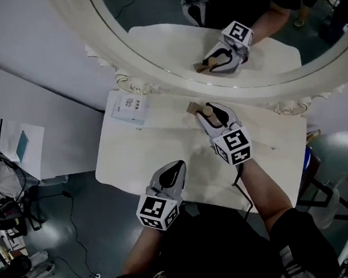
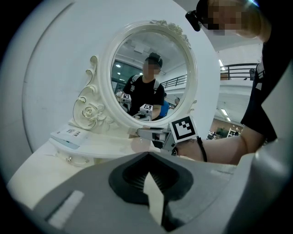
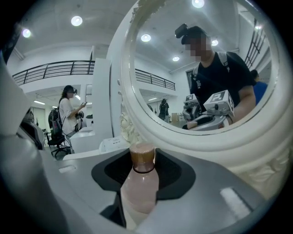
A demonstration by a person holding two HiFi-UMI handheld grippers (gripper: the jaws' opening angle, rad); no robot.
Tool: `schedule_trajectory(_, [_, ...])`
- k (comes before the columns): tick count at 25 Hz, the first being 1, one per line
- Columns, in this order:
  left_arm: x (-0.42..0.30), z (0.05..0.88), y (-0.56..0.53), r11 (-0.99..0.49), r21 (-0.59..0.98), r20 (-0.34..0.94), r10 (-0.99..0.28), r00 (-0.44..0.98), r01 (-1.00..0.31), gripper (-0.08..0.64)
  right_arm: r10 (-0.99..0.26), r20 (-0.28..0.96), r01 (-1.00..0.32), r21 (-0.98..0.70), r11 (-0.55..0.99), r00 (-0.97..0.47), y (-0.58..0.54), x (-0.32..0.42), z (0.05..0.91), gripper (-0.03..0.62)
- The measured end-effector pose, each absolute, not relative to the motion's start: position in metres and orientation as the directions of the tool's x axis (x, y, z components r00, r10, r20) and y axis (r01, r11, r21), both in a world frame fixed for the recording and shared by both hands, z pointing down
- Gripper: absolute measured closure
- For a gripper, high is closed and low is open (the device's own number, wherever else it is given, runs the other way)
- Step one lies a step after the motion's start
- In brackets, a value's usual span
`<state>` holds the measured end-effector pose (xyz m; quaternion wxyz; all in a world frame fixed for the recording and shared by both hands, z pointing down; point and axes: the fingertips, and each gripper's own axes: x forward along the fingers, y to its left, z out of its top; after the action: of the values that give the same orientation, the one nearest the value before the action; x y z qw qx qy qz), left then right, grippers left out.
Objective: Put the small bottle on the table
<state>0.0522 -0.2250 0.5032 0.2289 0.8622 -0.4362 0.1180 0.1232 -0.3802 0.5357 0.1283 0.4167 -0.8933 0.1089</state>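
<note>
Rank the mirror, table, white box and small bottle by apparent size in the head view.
1. mirror, though cut off by the picture's edge
2. table
3. white box
4. small bottle, partly hidden

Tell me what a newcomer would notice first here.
The big white ornate mirror at the back of the table dominates every view and reflects the person. Just in front of it, a small pale pink bottle with a brown cap stands between the jaws of the right gripper. The left gripper is empty, near the table's front edge.
</note>
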Motion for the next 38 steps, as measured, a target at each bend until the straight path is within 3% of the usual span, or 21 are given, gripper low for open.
schedule_trajectory(11, [0.039, 0.498, -0.206, -0.561, 0.307, 0.37, -0.674, 0.639, -0.769, 0.56, -0.768, 0.334, -0.833, -0.114, 0.542, -0.546, -0.354, 0.141, 0.529, 0.399])
schedule_trajectory(13, [0.033, 0.498, -0.199, -0.575, 0.309, 0.367, -0.663, 0.653, -0.758, 0.56, -0.788, 0.331, -0.852, -0.121, 0.51, -0.519, -0.344, 0.144, 0.526, 0.434])
schedule_trajectory(16, [0.023, 0.496, -0.191, -0.595, 0.312, 0.357, -0.649, 0.672, -0.741, 0.56, -0.811, 0.335, -0.876, -0.128, 0.465, -0.48, -0.325, 0.145, 0.52, 0.56])
schedule_trajectory(38, [-0.027, 0.475, -0.104, -0.766, 0.304, 0.294, -0.491, 0.82, -0.567, 0.56, -0.867, 0.357, -0.937, -0.156, 0.312, -0.349, -0.159, 0.094, 0.482, 0.564])
